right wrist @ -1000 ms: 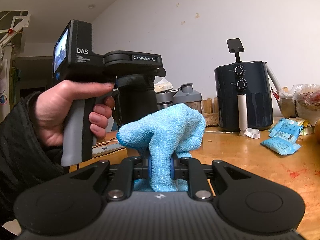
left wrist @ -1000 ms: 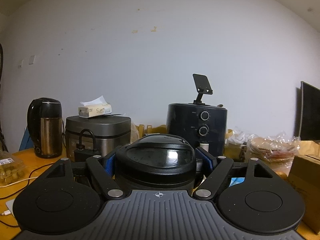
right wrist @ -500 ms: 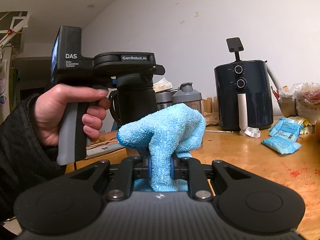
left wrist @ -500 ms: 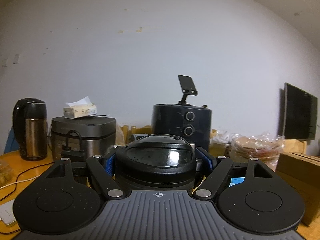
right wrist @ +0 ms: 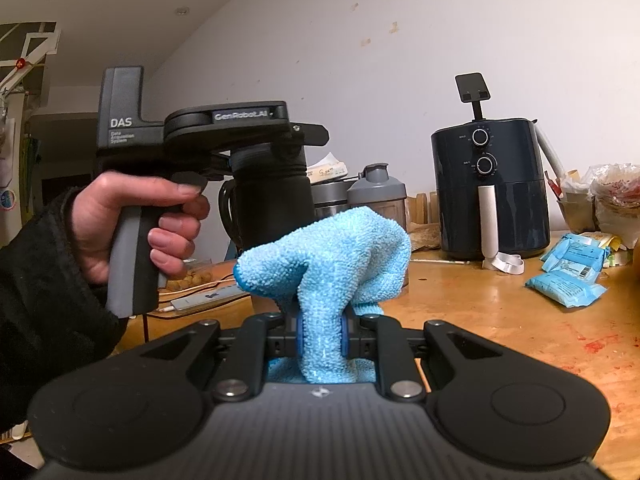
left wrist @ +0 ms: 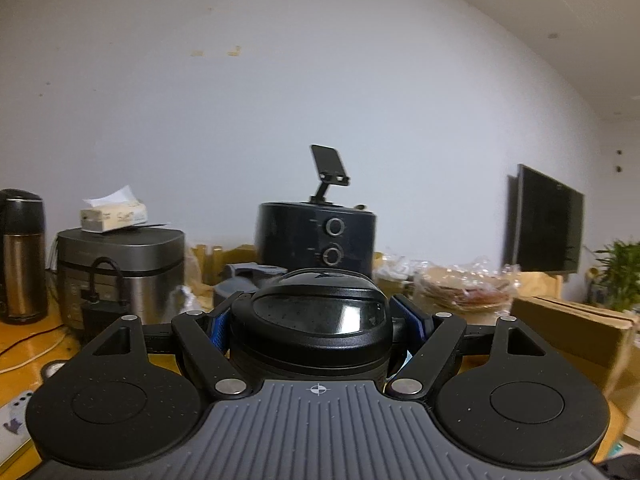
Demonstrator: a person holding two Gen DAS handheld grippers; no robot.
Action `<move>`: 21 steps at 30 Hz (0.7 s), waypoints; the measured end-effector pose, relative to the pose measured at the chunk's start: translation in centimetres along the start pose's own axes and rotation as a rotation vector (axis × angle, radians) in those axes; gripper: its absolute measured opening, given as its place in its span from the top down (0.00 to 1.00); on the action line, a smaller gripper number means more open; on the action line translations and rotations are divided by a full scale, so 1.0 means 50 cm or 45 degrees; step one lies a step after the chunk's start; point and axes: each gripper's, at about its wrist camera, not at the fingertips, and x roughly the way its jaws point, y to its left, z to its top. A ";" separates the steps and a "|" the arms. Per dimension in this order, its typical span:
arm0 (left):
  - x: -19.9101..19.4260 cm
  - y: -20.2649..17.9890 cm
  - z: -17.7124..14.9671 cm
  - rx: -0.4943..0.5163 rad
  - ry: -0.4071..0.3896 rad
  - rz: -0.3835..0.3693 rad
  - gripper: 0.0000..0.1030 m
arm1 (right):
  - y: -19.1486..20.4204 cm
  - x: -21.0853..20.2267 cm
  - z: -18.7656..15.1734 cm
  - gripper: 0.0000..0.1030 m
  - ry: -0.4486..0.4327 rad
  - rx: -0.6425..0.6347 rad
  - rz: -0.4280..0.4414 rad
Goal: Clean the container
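Observation:
A black lidded container (left wrist: 312,336) fills the middle of the left wrist view, with my left gripper (left wrist: 316,322) shut on its sides just below the lid. The right wrist view shows a hand (right wrist: 132,220) holding that left gripper (right wrist: 276,152) level, and the container (right wrist: 276,204) hangs upright from it above the table. My right gripper (right wrist: 322,340) is shut on a light blue microfibre cloth (right wrist: 332,248). The cloth bunches up in front of the pads, low and to the right of the container, apart from it.
On the wooden table (right wrist: 500,320) stand a dark air fryer (right wrist: 488,184), a grey shaker bottle (right wrist: 376,192) and blue packets (right wrist: 568,280). The left wrist view also shows a rice cooker (left wrist: 120,264), a kettle (left wrist: 20,256), a cardboard box (left wrist: 572,332) and a monitor (left wrist: 544,224).
The left gripper has swung to the right with the container. Background things slid left in its view, and the monitor and a plant came in. The right gripper and cloth stayed still.

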 end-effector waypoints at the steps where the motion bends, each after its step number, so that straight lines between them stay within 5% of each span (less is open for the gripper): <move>1: -0.001 0.004 -0.001 0.001 -0.001 -0.023 0.26 | 0.000 0.000 0.000 0.87 0.000 0.000 0.000; 21: 0.007 0.059 -0.009 0.035 0.003 -0.367 0.26 | -0.006 0.006 -0.002 0.87 0.010 0.006 0.000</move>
